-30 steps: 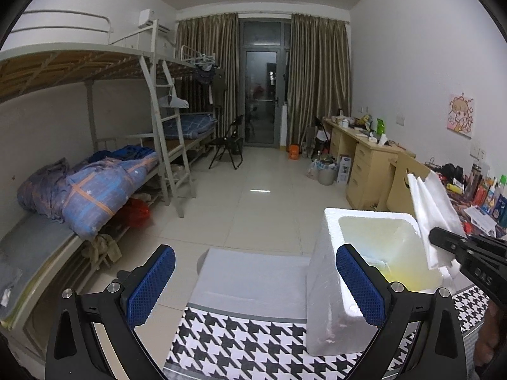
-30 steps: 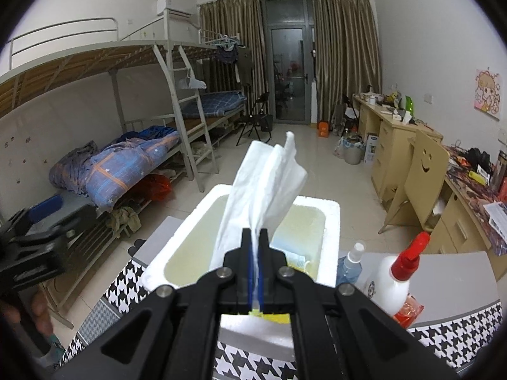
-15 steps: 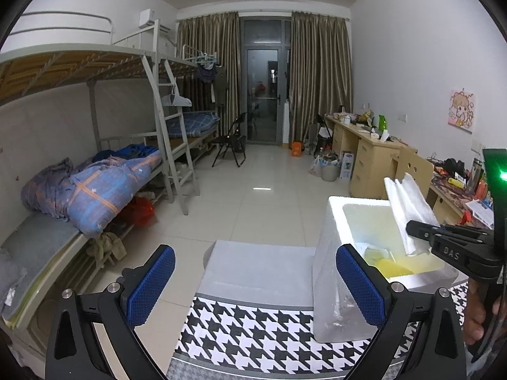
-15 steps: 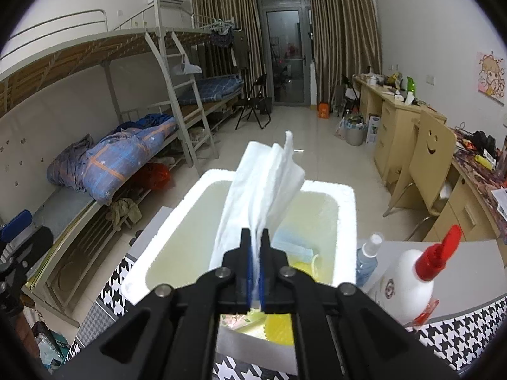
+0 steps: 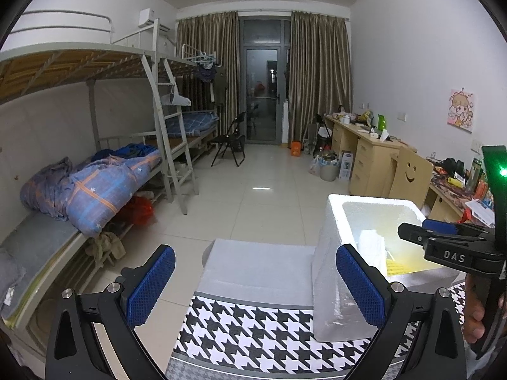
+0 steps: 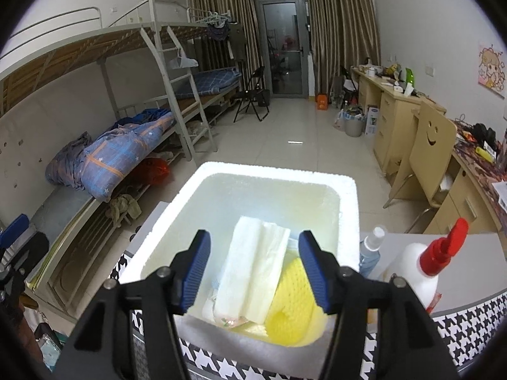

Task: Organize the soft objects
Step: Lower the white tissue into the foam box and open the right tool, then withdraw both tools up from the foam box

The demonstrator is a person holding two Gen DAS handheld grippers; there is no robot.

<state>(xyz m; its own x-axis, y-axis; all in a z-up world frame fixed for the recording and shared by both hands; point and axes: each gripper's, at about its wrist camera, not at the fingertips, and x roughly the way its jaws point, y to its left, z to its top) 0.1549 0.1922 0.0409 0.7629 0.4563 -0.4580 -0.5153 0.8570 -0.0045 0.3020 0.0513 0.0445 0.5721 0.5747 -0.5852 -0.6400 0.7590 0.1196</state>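
A white foam box (image 6: 348,209) stands on the houndstooth-patterned table (image 6: 469,329). Inside it lies a white tissue pack (image 6: 253,272), leaning over a yellow sponge (image 6: 291,297). My right gripper (image 6: 253,266) hovers over the box's near rim with its jaws opening; the tissue pack lies loose below the gap and the blue pads (image 6: 198,269) do not touch it. In the left wrist view the foam box (image 5: 329,272) sits to the right, the tissue pack (image 5: 372,247) shows inside, and the right gripper (image 5: 443,243) reaches over it. My left gripper (image 5: 253,288) stands wide open with nothing in it.
A white bottle with a red spray nozzle (image 6: 421,272) and a small clear spray bottle (image 6: 372,250) stand right of the box. A grey mat (image 5: 259,269) lies on the table's far side. A bunk bed (image 5: 95,183) lines the left wall, desks (image 5: 364,155) the right.
The right gripper was shut on the upright tissue pack; its jaws have parted and the pack has dropped into the foam box. The left gripper stayed where it was.
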